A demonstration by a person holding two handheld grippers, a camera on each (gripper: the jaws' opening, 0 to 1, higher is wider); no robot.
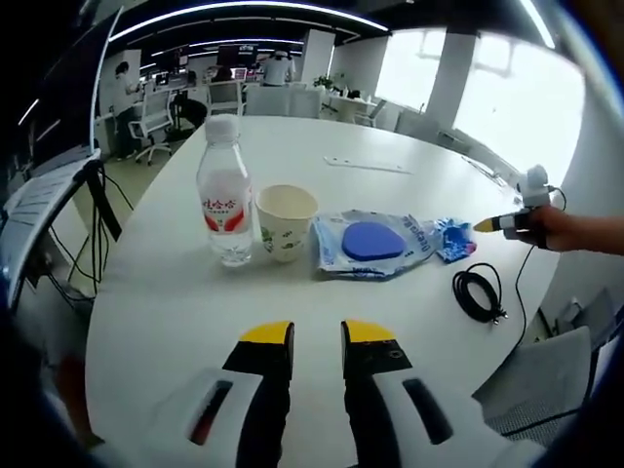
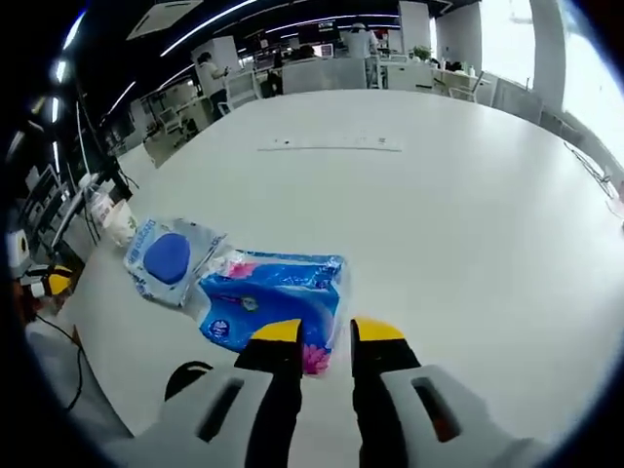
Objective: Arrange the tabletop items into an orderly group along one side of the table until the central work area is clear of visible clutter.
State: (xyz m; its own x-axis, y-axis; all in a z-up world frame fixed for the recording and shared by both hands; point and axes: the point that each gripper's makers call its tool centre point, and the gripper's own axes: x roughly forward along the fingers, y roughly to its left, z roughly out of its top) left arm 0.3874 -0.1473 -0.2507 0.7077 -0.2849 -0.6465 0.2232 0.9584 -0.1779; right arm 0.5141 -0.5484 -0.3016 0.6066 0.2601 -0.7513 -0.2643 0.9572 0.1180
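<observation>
A clear water bottle [image 1: 224,195] with a red label stands beside a paper cup [image 1: 285,219] on the white table [image 1: 292,136]. To their right lie a blue pouch [image 1: 370,242] and a blue tissue pack [image 1: 453,237]. My left gripper [image 1: 318,336] hovers open, near the table's front edge, short of the cup. My right gripper [image 2: 327,333] is open over the tissue pack [image 2: 268,297], whose pink-printed corner lies between the jaws. The pouch [image 2: 168,258] lies left of the pack. In the left gripper view the right gripper [image 1: 487,225] enters from the right, held by a hand [image 1: 561,229].
A coiled black cable [image 1: 478,292] lies near the table edge beside the pack, and it is the dark cable [image 2: 185,375] low in the right gripper view. A thin white strip [image 2: 331,146] lies farther out. Office chairs and desks stand beyond the table.
</observation>
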